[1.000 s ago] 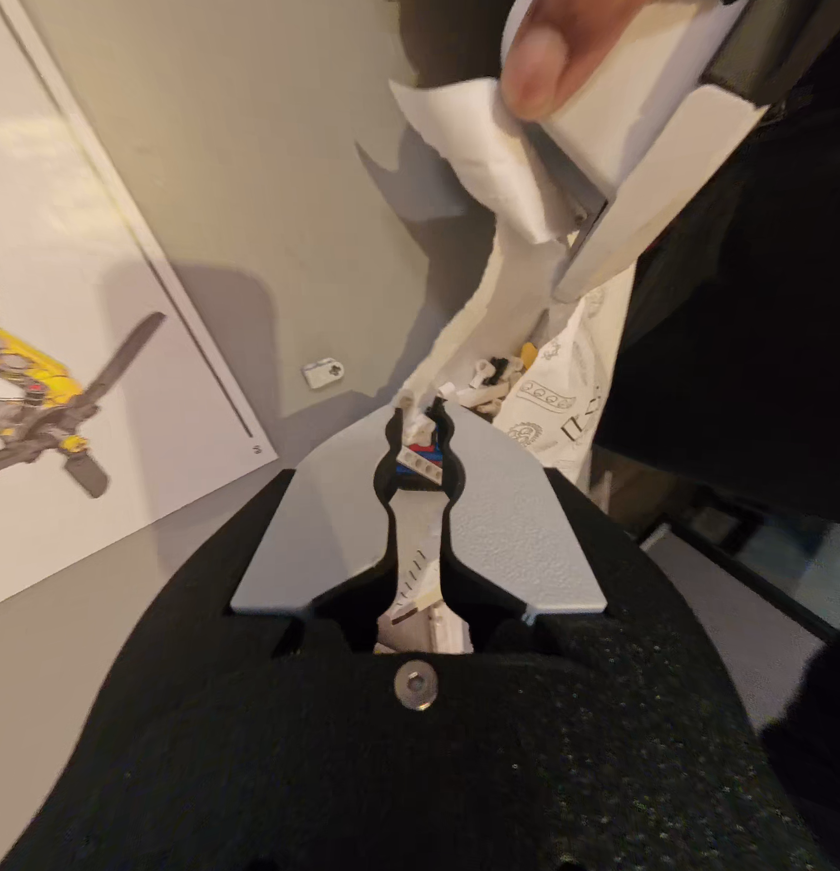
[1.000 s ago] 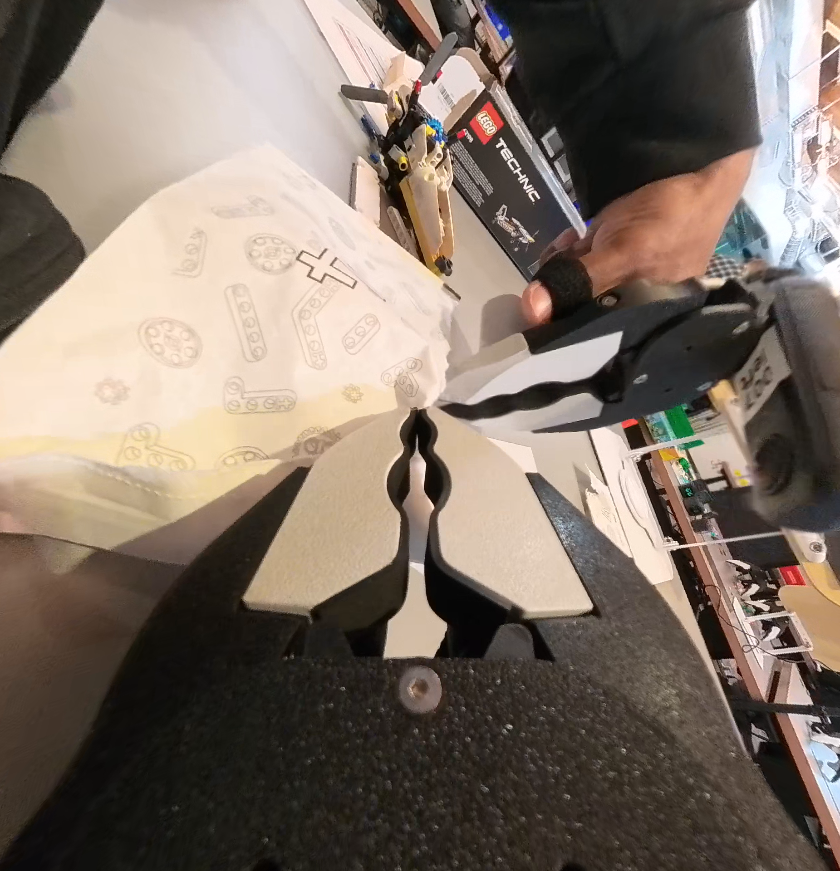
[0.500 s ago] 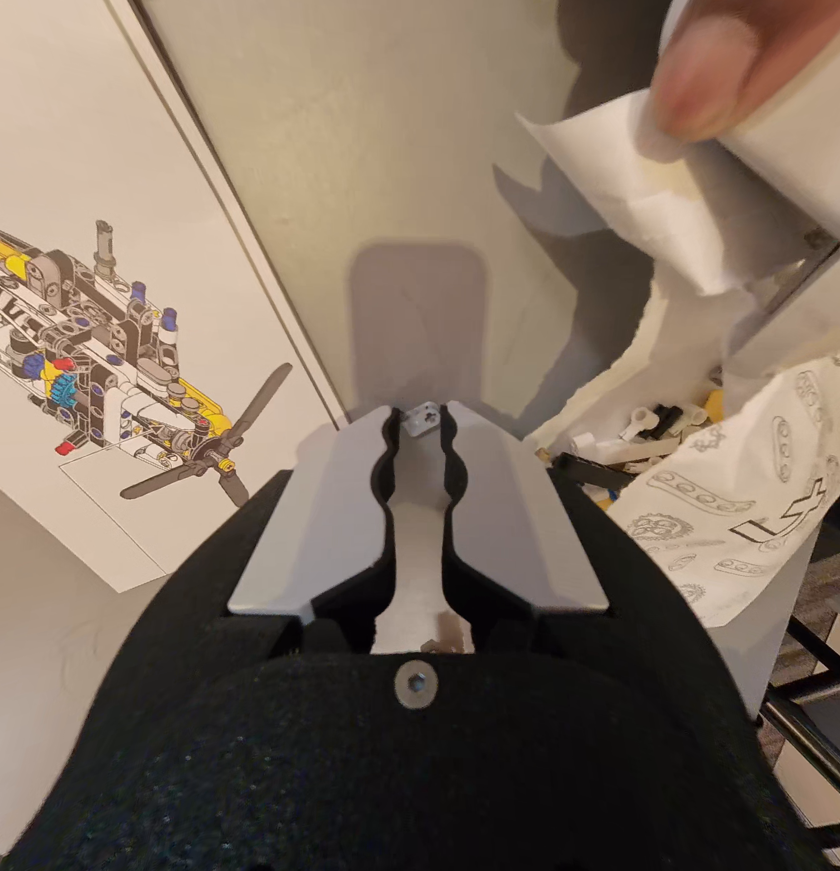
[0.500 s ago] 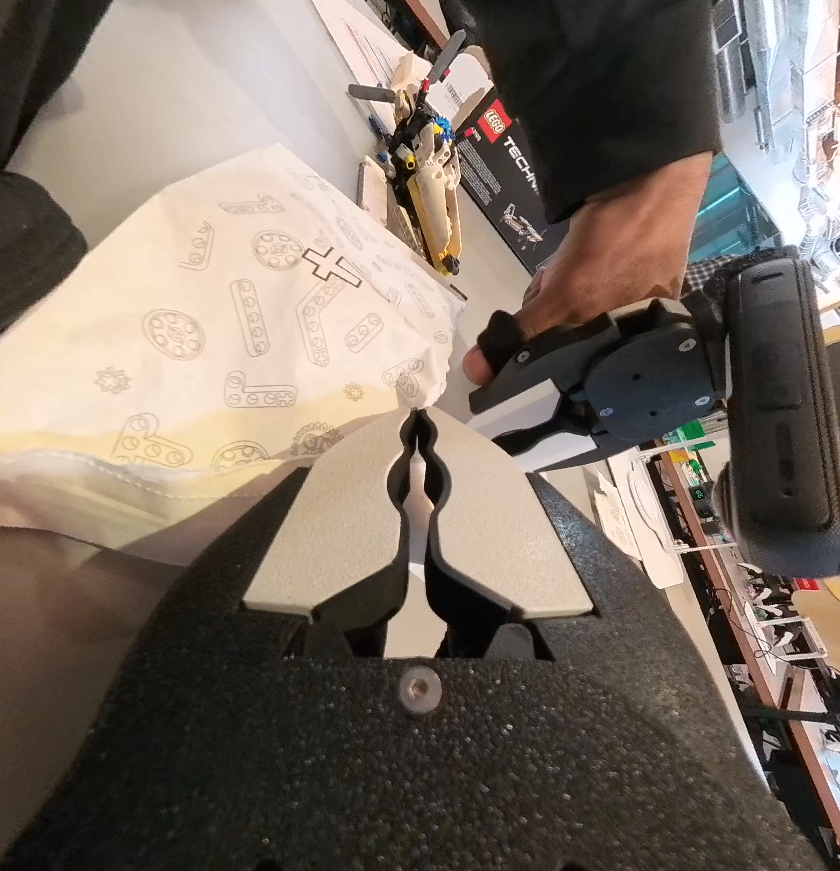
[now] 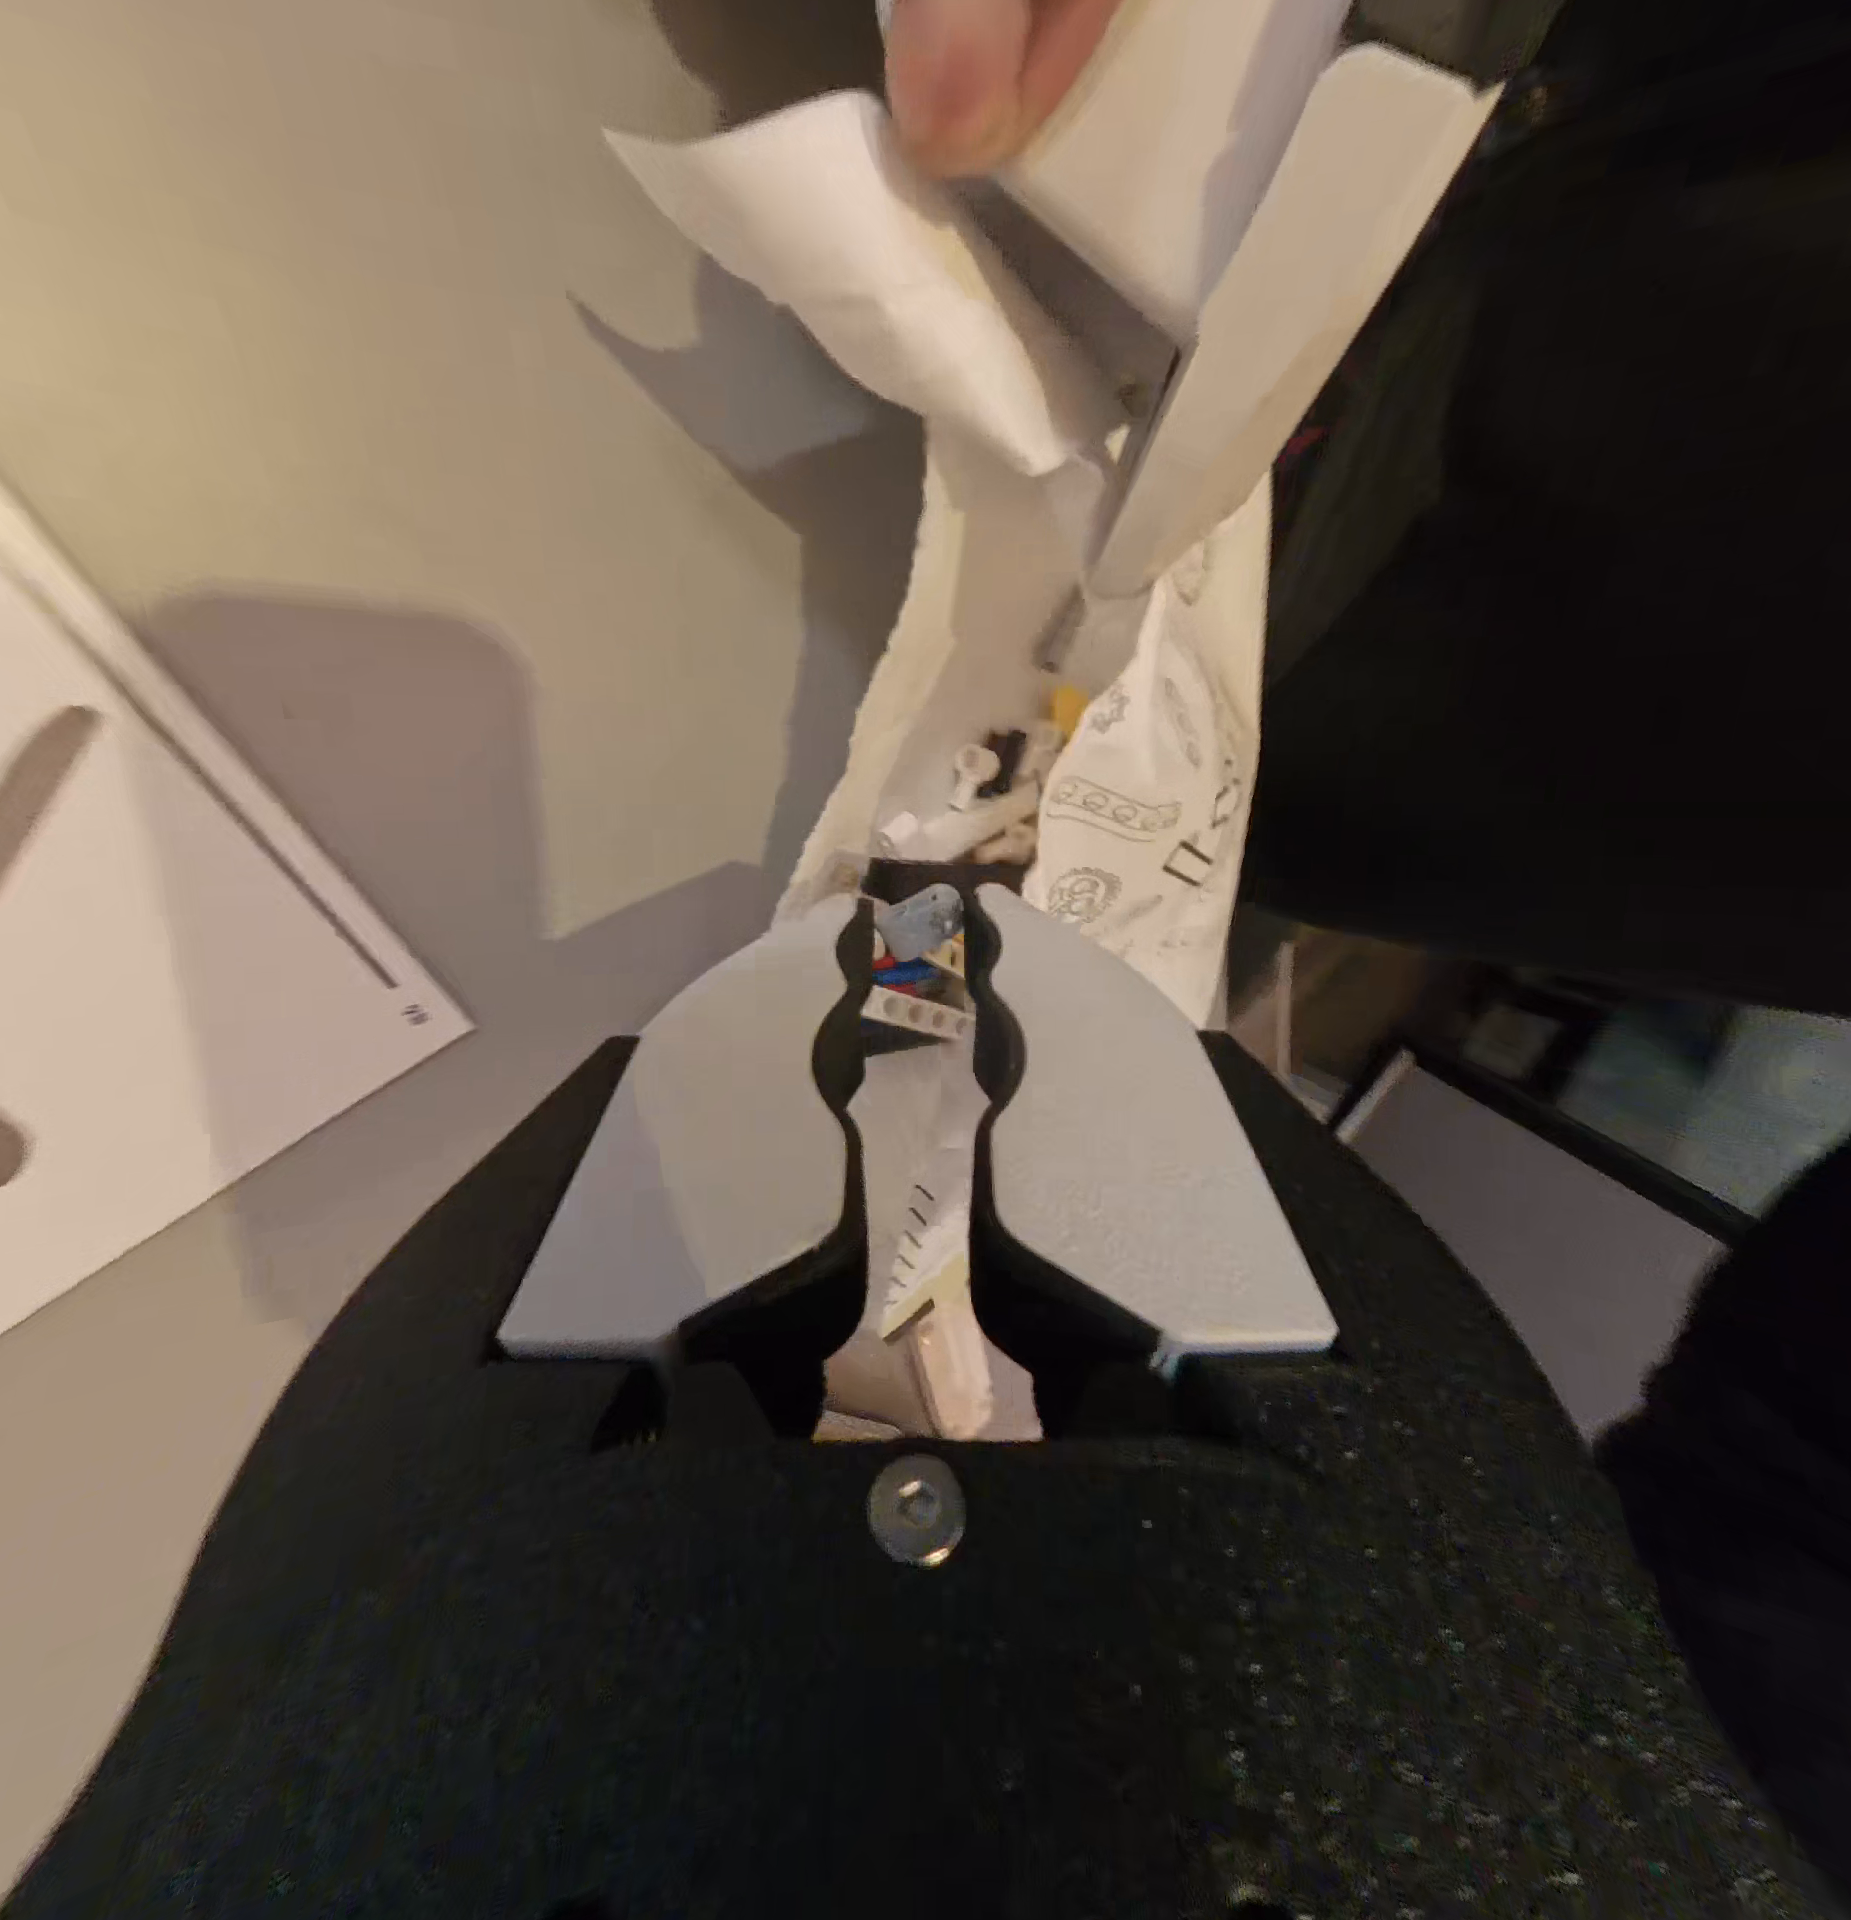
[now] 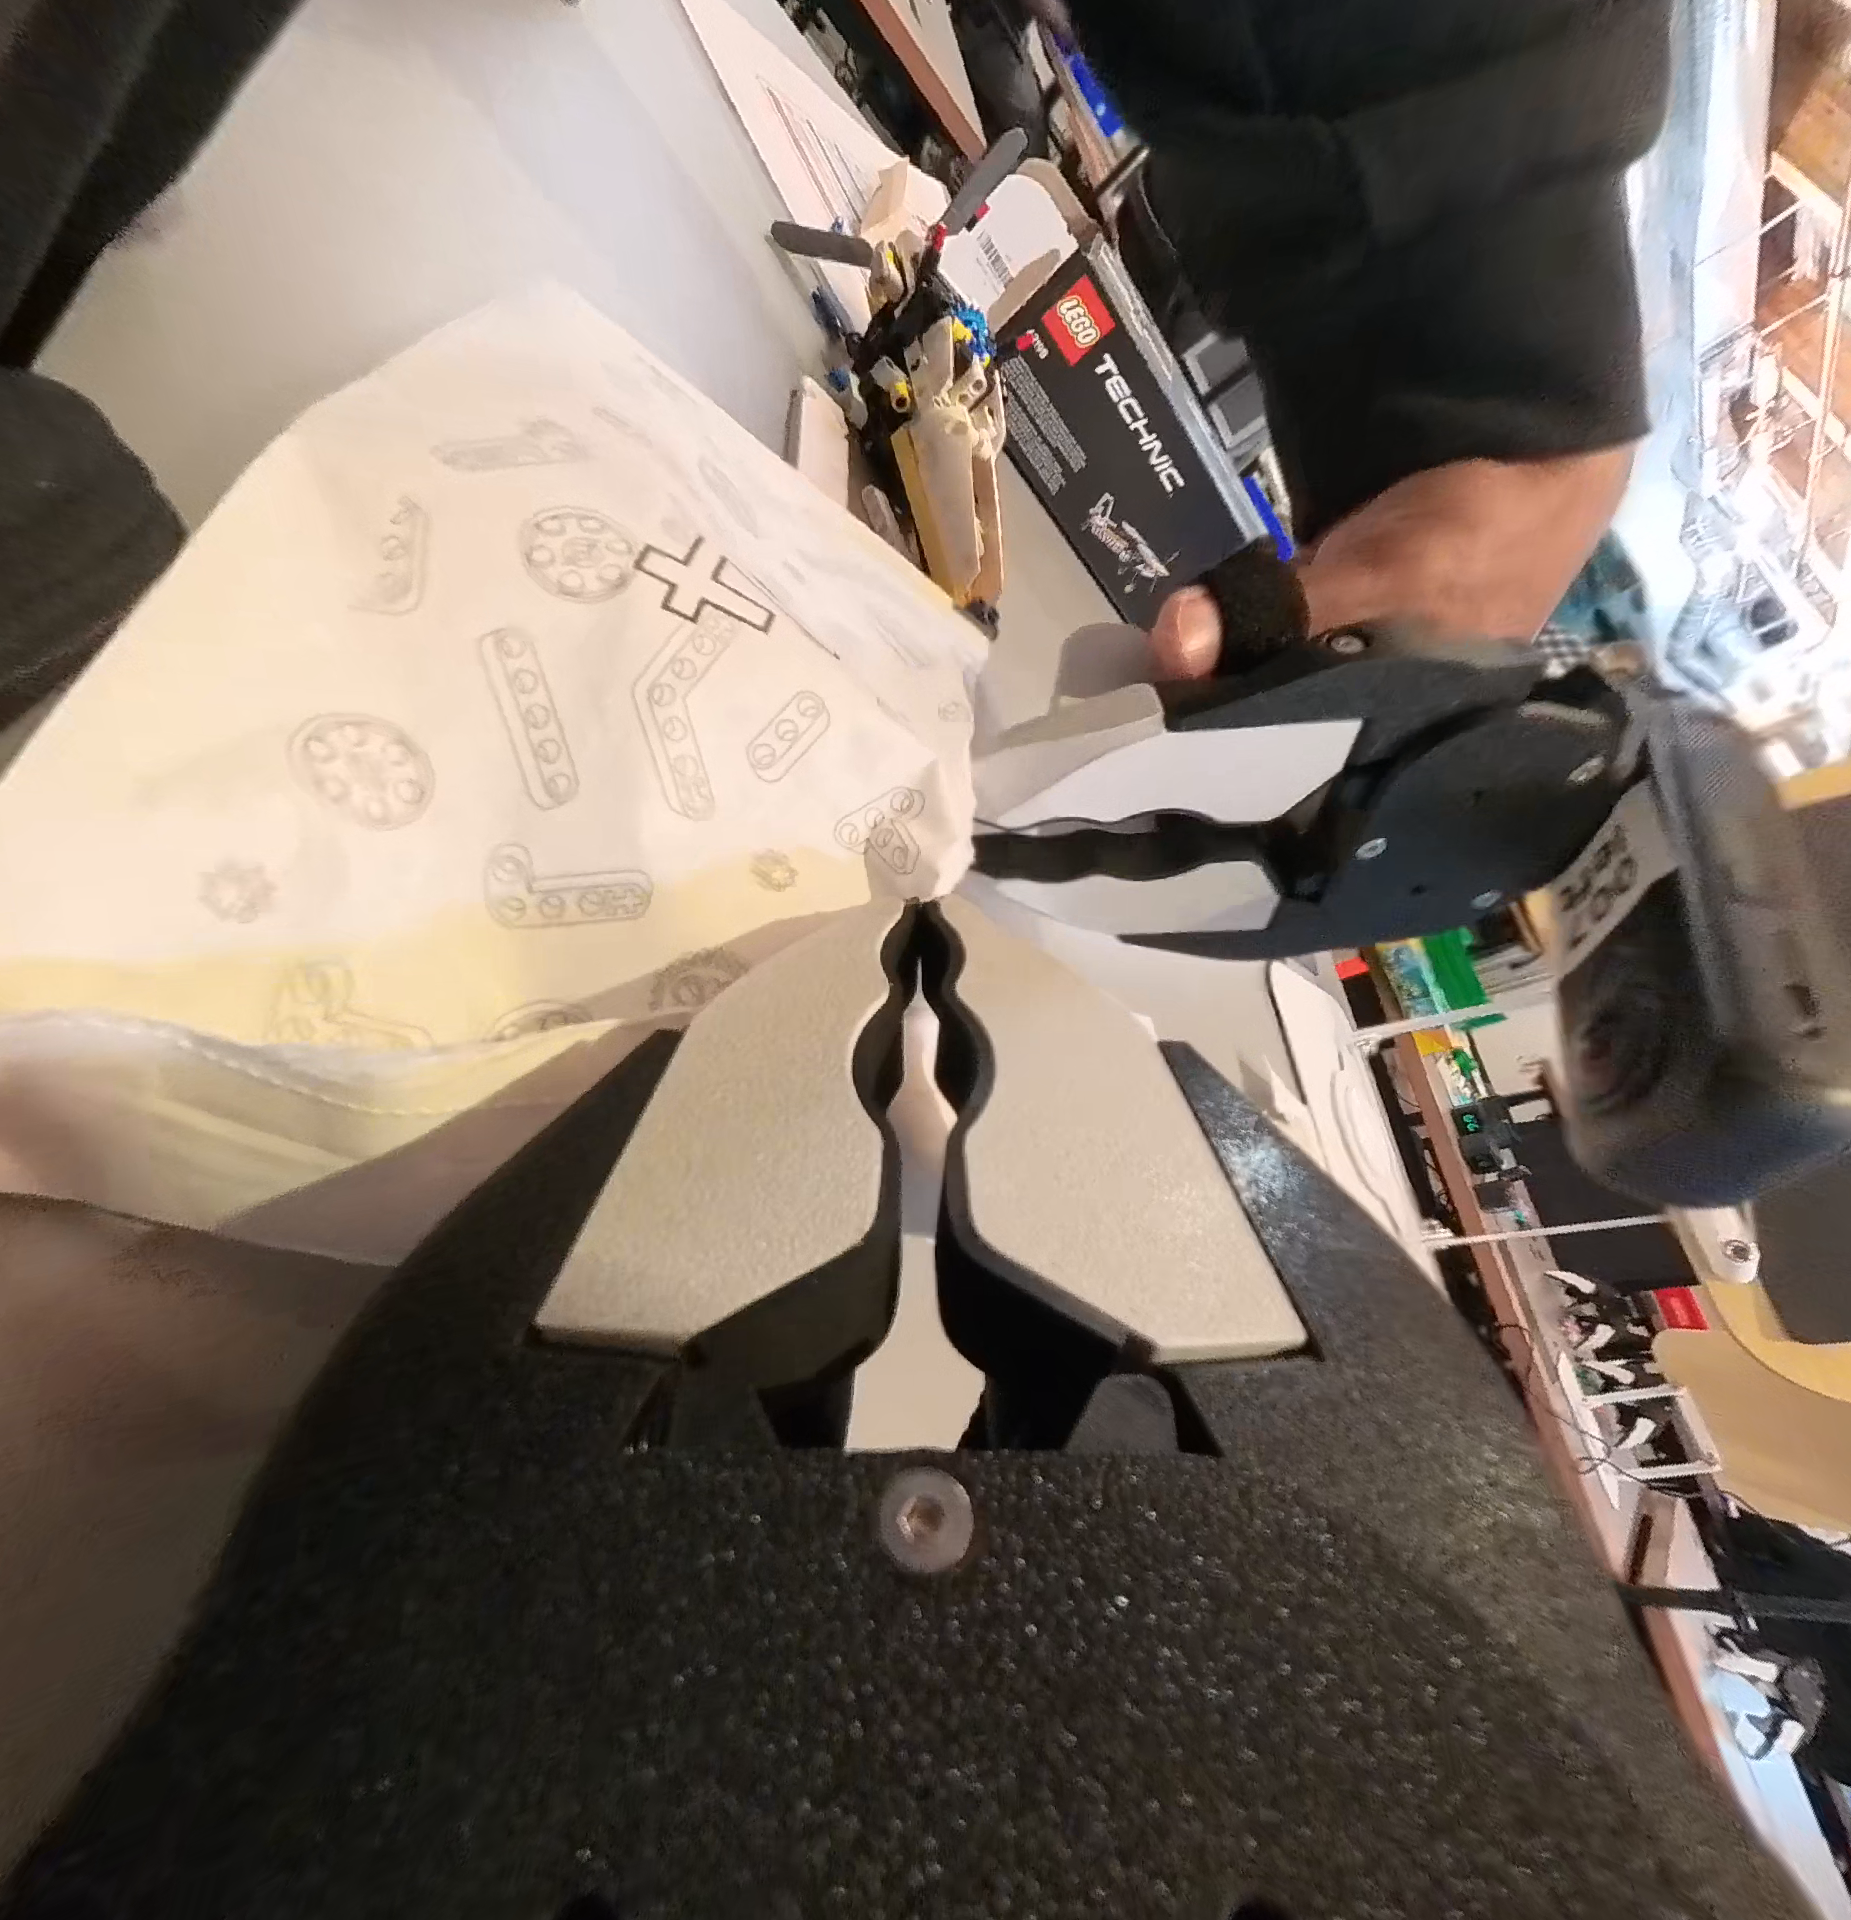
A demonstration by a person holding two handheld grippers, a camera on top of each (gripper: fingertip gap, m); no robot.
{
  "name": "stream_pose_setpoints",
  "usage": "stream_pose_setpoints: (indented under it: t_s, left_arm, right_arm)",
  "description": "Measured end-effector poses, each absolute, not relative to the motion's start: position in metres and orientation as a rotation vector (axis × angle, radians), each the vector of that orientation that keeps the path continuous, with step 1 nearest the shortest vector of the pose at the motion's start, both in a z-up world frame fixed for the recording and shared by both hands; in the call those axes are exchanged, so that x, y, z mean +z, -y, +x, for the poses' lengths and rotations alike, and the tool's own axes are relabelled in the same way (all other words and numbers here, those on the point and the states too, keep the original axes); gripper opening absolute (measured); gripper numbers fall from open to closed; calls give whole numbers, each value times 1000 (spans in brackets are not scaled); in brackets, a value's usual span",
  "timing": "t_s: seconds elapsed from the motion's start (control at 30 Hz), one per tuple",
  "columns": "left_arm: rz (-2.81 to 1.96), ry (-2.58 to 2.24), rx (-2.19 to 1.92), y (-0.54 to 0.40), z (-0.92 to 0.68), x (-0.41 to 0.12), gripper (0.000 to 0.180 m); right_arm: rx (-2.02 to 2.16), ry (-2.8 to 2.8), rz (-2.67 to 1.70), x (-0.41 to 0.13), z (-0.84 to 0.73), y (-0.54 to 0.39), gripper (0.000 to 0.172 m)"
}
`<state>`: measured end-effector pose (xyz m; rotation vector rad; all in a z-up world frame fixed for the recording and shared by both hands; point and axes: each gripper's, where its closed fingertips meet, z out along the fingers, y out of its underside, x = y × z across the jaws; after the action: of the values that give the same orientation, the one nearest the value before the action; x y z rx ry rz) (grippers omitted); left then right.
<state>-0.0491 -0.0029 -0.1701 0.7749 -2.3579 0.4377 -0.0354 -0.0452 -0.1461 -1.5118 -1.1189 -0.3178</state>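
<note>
My left gripper [image 5: 921,902] pinches 1 small grey piece [image 5: 926,927] over the mouth of the paper bag [image 6: 464,727] at the table's [image 5: 381,312] edge, while my right gripper [image 6: 921,912], closed on the bag's torn rim, keeps that mouth open.

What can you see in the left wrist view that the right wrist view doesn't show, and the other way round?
Only the left wrist view looks into the open paper bag: loose building pieces inside, a small grey piece between the left hand-held gripper's fingertips, and a printed sheet on the table. Only the right wrist view shows the part-built model, a dark box and cluttered shelves. Both show the bag, the pale table, and the right hand-held gripper pinching the bag's torn edge.
</note>
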Motion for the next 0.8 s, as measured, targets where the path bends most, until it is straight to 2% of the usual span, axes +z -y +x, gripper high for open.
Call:
stream_pose_setpoints:
  t_s: [0.23, 0.43, 0.8]
  left_arm:
    - [770, 2237, 399, 0, -57, -170, 26]
    - [998, 2282, 440, -20, -40, -172, 42]
    - [1301, 2103, 383, -62, -54, -172, 44]
  right_arm:
    - [-375, 1131, -1460, -138, -36, 47, 0]
    - [-400, 1139, -1441, -137, -34, 47, 0]
    - [-465, 1168, -1389, -135, -37, 48, 0]
